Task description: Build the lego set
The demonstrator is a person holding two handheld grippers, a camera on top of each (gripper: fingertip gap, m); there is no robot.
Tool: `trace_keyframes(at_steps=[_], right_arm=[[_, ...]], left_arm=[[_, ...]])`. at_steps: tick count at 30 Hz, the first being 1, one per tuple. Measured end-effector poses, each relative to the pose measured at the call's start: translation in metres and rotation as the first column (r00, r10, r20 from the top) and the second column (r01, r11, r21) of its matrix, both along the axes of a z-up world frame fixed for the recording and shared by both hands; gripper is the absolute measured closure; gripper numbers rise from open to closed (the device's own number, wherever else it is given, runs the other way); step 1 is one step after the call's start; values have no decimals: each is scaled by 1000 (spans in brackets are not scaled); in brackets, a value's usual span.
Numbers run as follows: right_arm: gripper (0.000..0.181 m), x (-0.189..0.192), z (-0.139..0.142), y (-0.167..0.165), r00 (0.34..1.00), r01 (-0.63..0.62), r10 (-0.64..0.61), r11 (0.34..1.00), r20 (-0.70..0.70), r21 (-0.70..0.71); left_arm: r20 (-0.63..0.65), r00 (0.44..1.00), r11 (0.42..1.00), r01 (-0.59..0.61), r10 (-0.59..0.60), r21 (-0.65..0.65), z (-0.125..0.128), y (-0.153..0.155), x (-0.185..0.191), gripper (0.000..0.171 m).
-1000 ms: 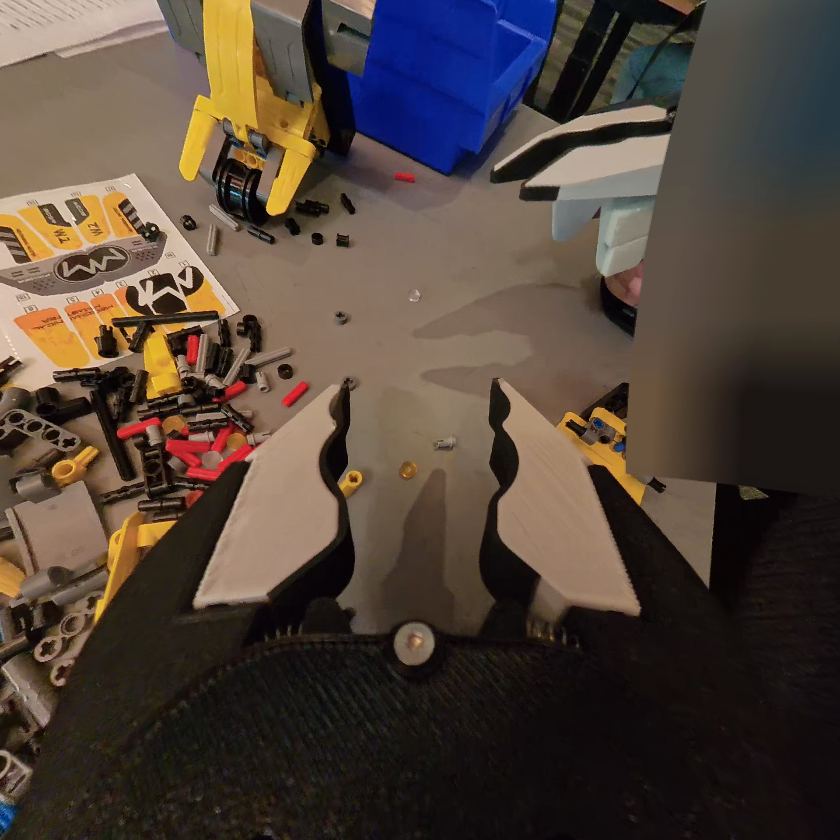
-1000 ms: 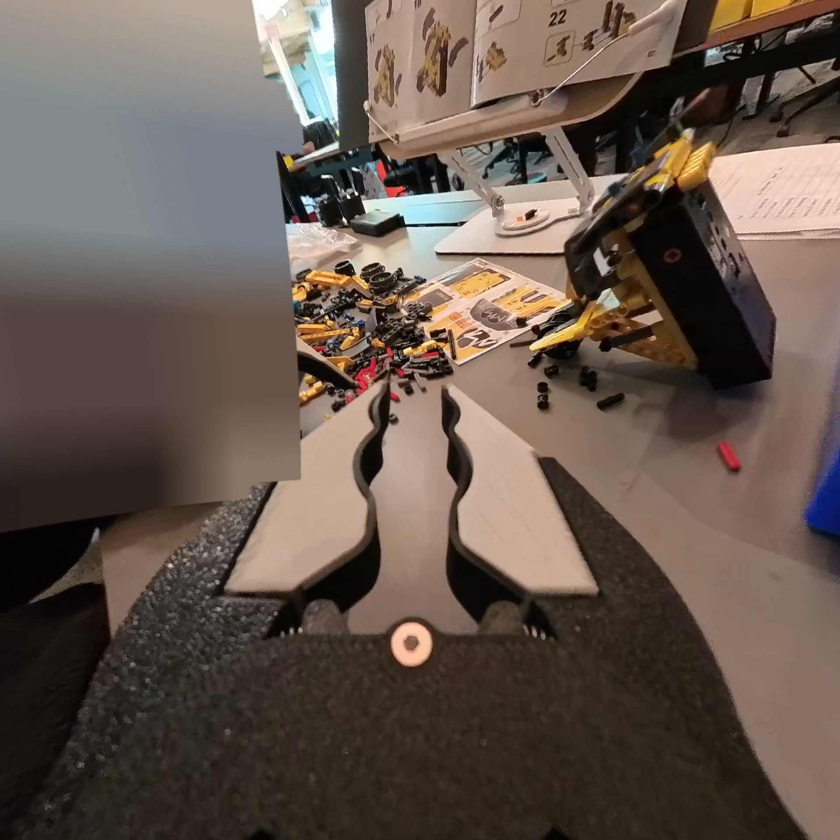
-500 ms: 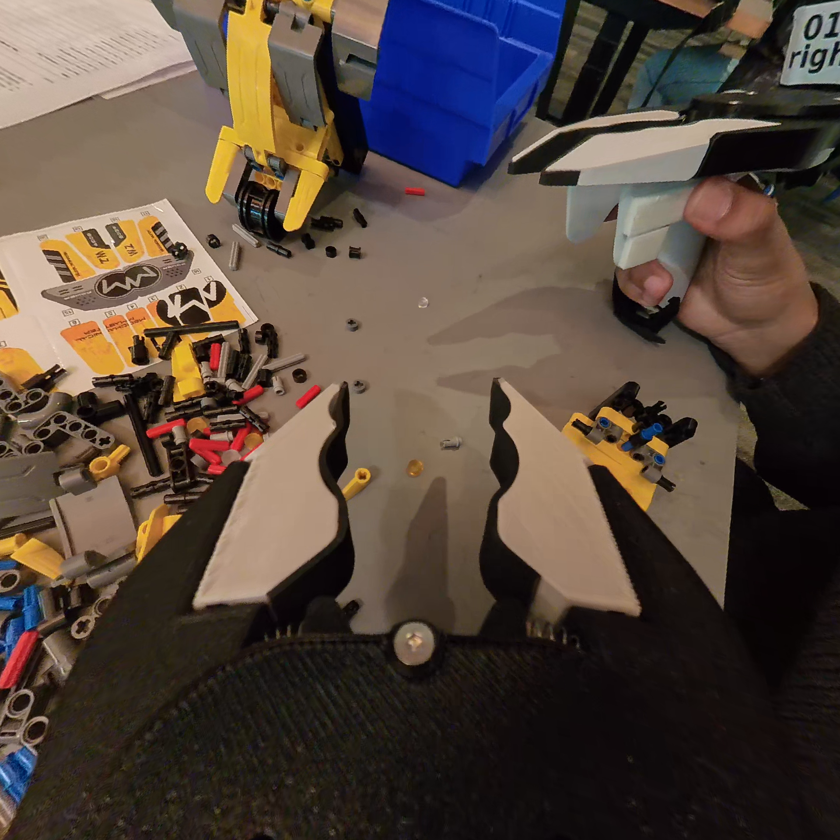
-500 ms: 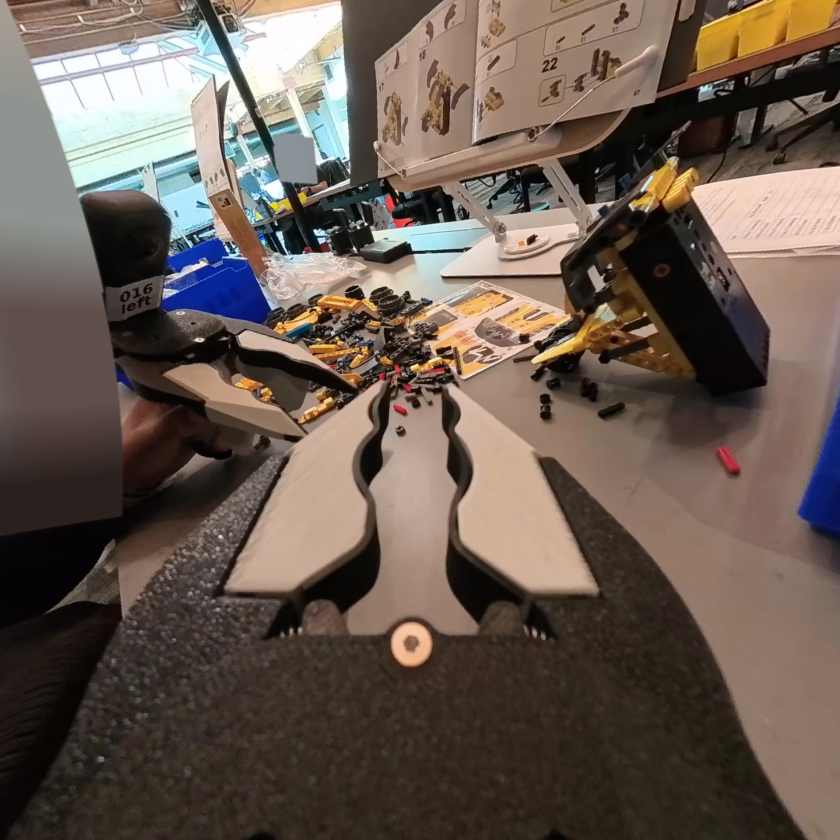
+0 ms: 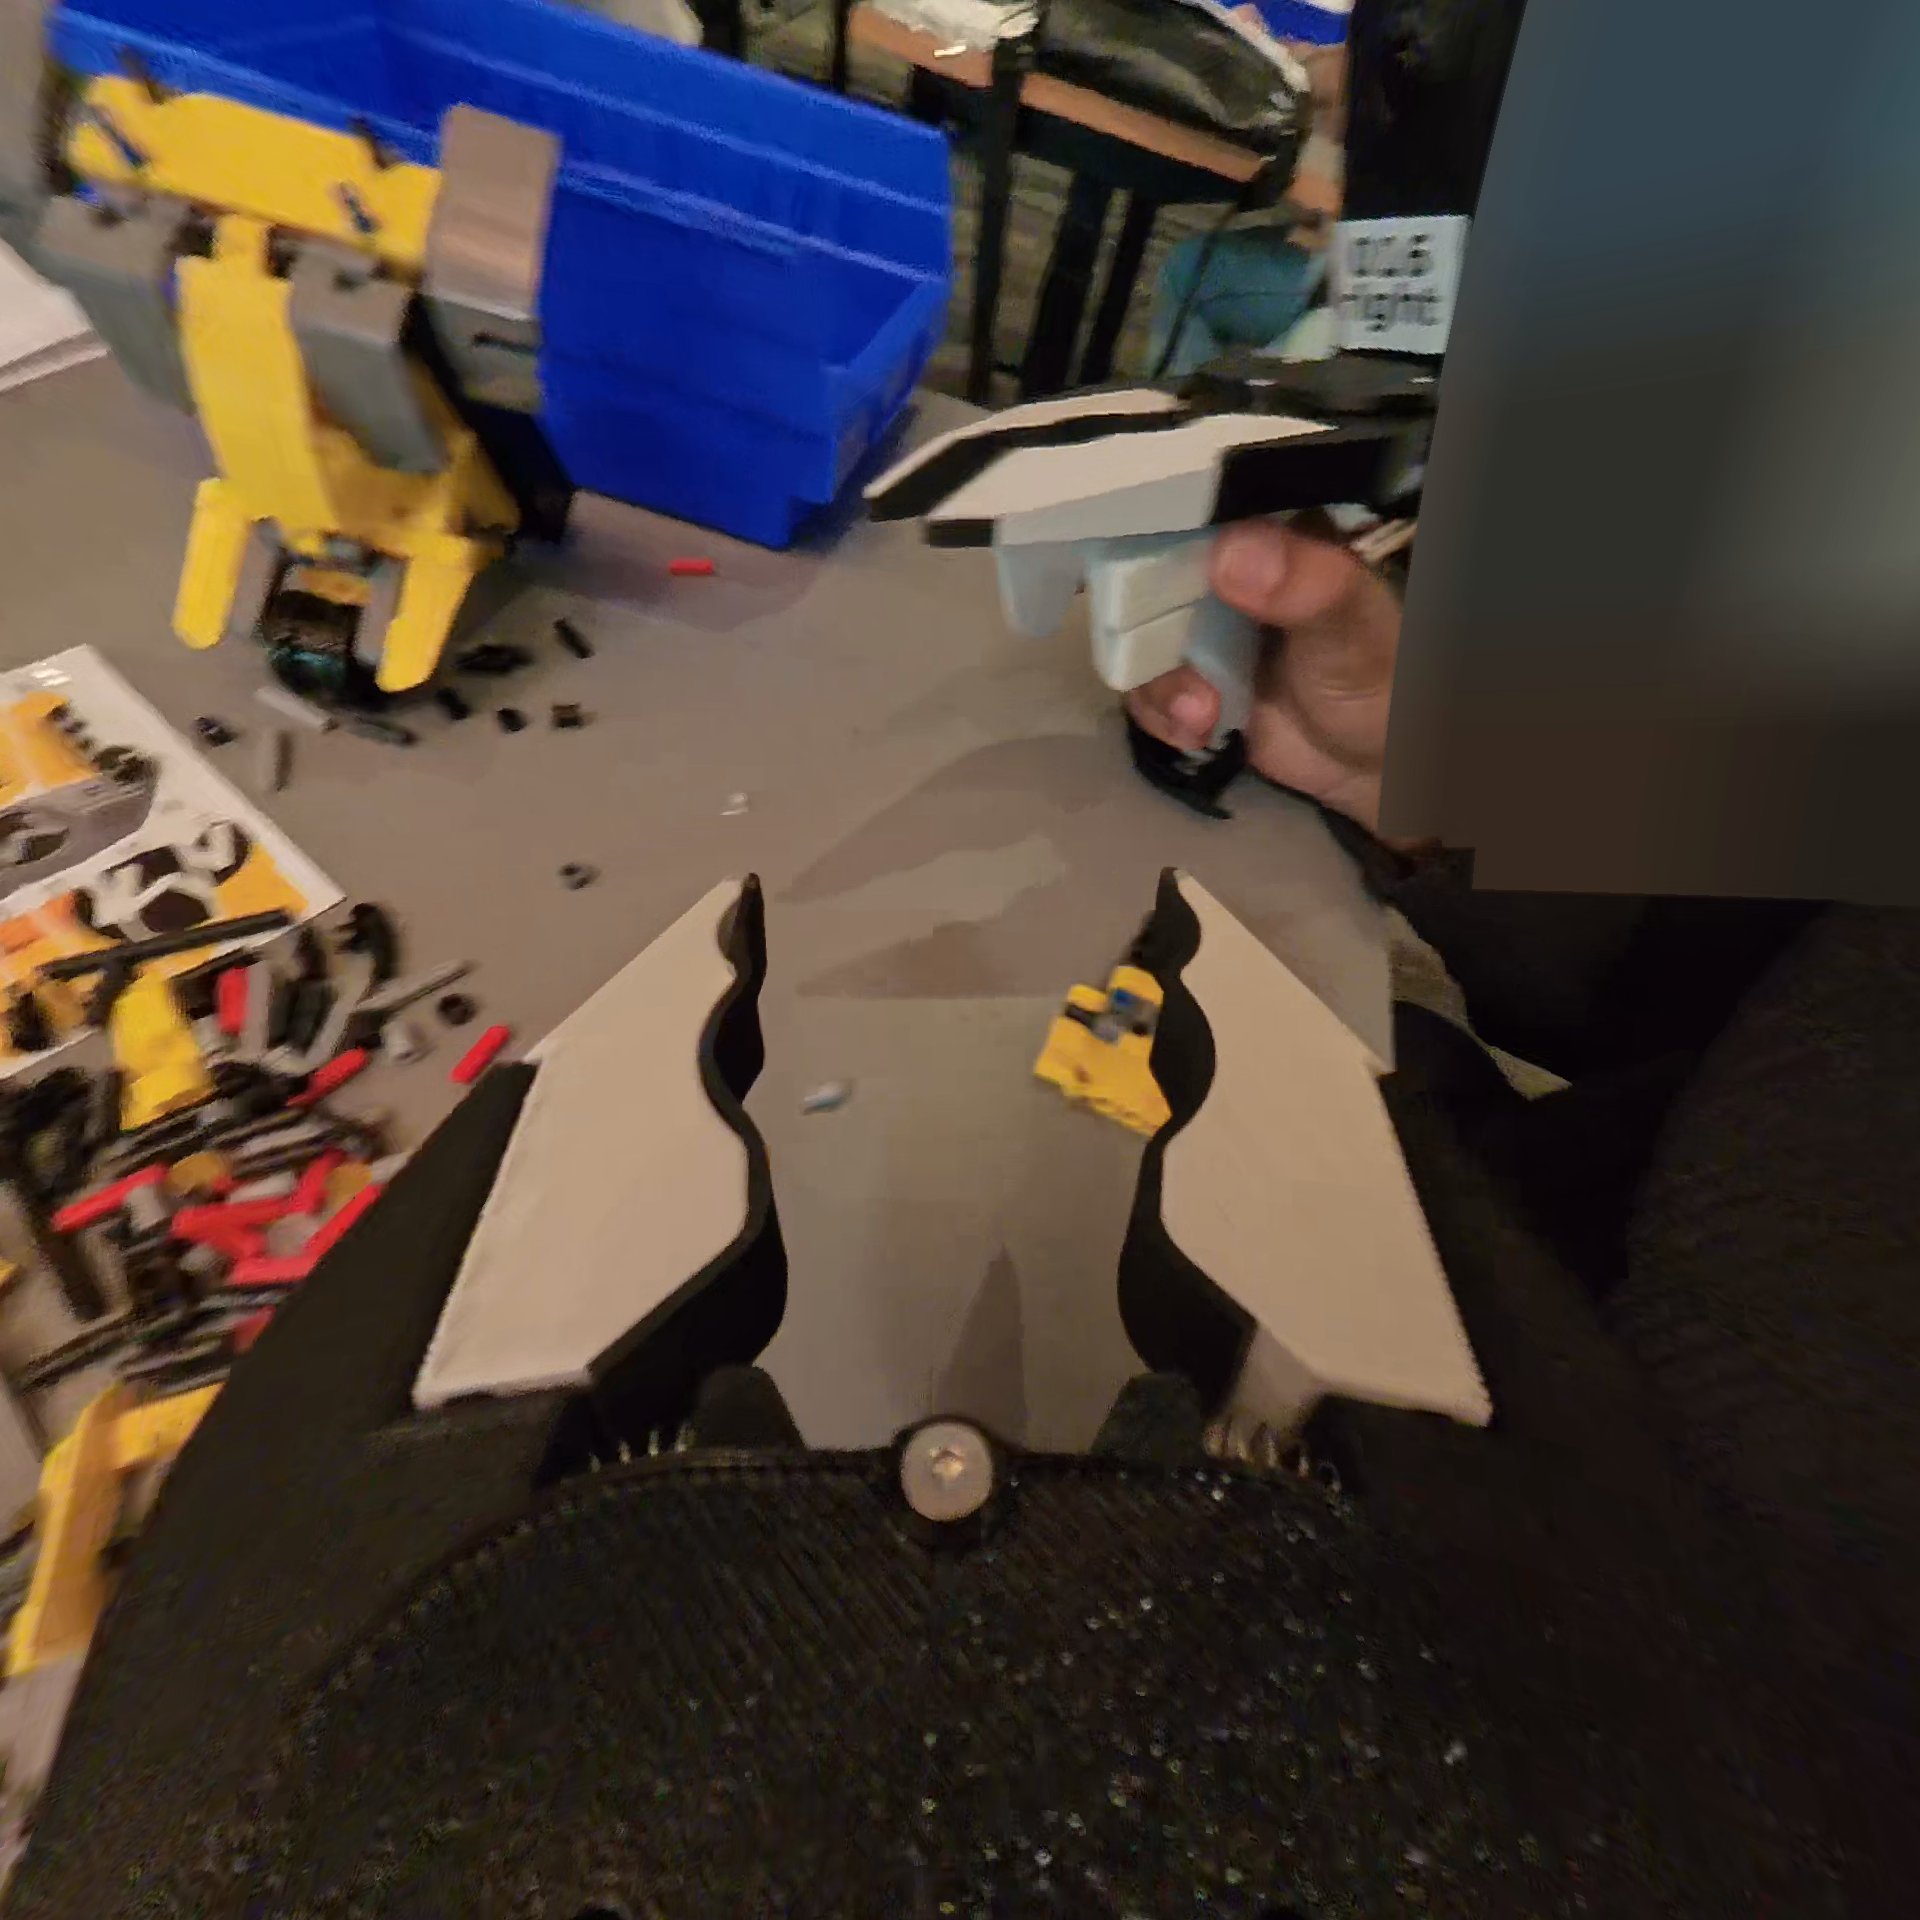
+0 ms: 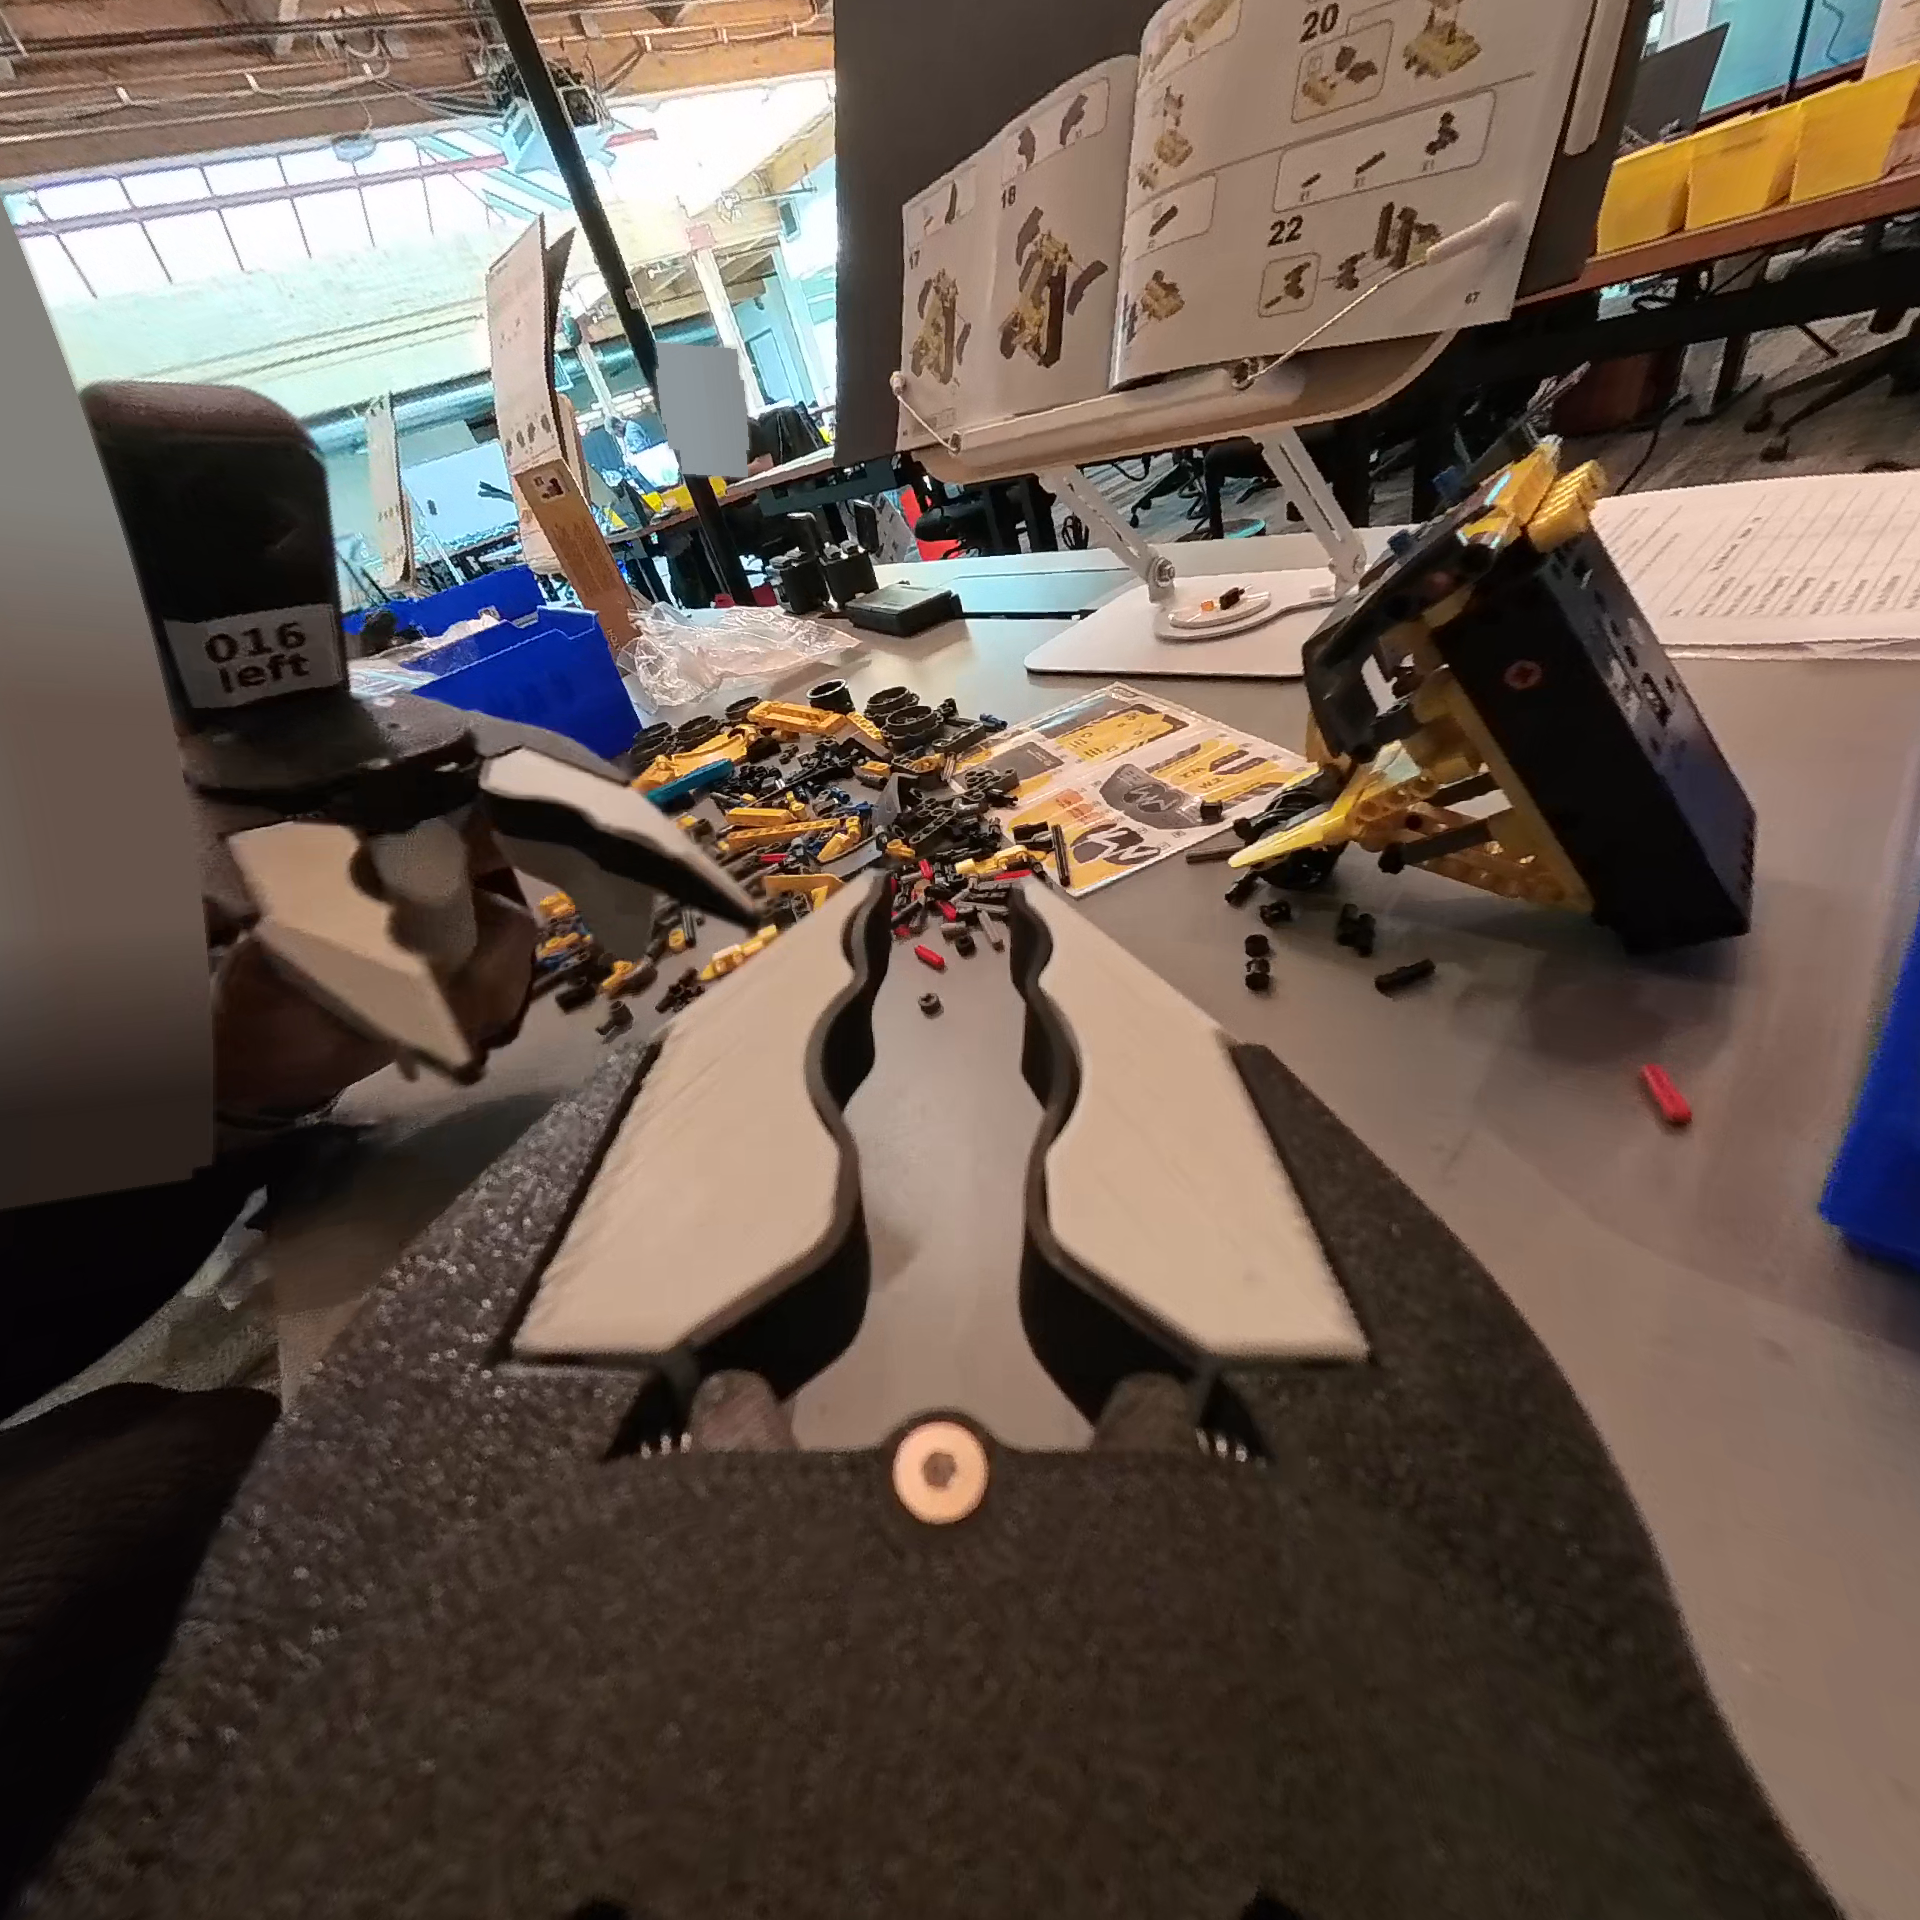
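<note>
– Well, how do we hold our left tongs [image 5: 956, 883]?

– Wide apart and empty, over the grey worktop [image 5: 935, 727], on the near side of the half-built yellow and grey brick model [image 5: 312, 416]. Nearest them is a small yellow brick sub-assembly with black and blue pins [image 5: 1101, 1049]; it lies flat, just inside one finger, though we cannot tell whether they touch.

– And our right tongs [image 6: 951, 894]?

– Only narrowly apart, gripping nothing, held level above the worktop in a hand [image 5: 1320, 665] and pointing towards the heap of loose black, yellow and red brick pieces [image 6: 831, 810].

– What else lies about the model?

– A blue plastic bin [image 5: 727, 312] is right behind it, a printed yellow sticker sheet [image 6: 1132, 790] lies between it and the heap, and a lone red pin [image 6: 1665, 1093] is near its base.
</note>
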State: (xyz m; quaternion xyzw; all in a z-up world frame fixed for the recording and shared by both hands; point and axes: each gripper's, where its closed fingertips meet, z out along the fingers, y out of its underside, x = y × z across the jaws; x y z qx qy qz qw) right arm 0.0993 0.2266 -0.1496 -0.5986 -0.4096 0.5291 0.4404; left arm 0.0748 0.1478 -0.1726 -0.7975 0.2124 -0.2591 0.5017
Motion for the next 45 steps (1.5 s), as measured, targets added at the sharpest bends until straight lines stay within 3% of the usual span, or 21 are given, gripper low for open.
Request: trace_keyframes(at_steps=[3, 7, 15, 20, 24, 30, 37, 41, 45], right_arm=[[160, 2, 2, -1, 1000, -3, 3, 1000, -19, -7], [160, 4, 4, -2, 999, -14, 14, 1000, -36, -21], [160, 6, 6, -4, 998, -31, 29, 999, -60, -44], [160, 7, 6, -4, 997, -33, 30, 998, -66, -48], [160, 7, 6, -4, 997, -33, 30, 998, -66, -48], [160, 7, 6, -4, 997, -33, 30, 998, -66, -49], [161, 11, 14, -2, 993, -29, 24, 999, -113, -44], [163, 10, 17, -13, 989, -80, 78, 997, -123, -12], [165, 9, 16, -38, 974, -209, 208, 978, -88, -3]], left_arm=[[28, 995, 995, 97, -96, -13, 1, -14, 23, 99], [0, 989, 988, 147, -148, -43, -8, -28, 41, 130], [-91, 974, 973, 195, -207, -124, -27, -43, 59, 153], [-121, 971, 968, 186, -207, -167, -39, -42, 61, 151], [-144, 971, 973, 166, -189, -160, -42, -37, 61, 164], [-166, 967, 971, 165, -193, -170, -48, -38, 62, 167], [-168, 979, 992, 106, -115, -64, -19, -29, 52, 168], [-189, 979, 996, 73, -81, -53, -18, -19, 46, 168], [-261, 963, 997, 54, -65, -49, -20, -12, 45, 168]])
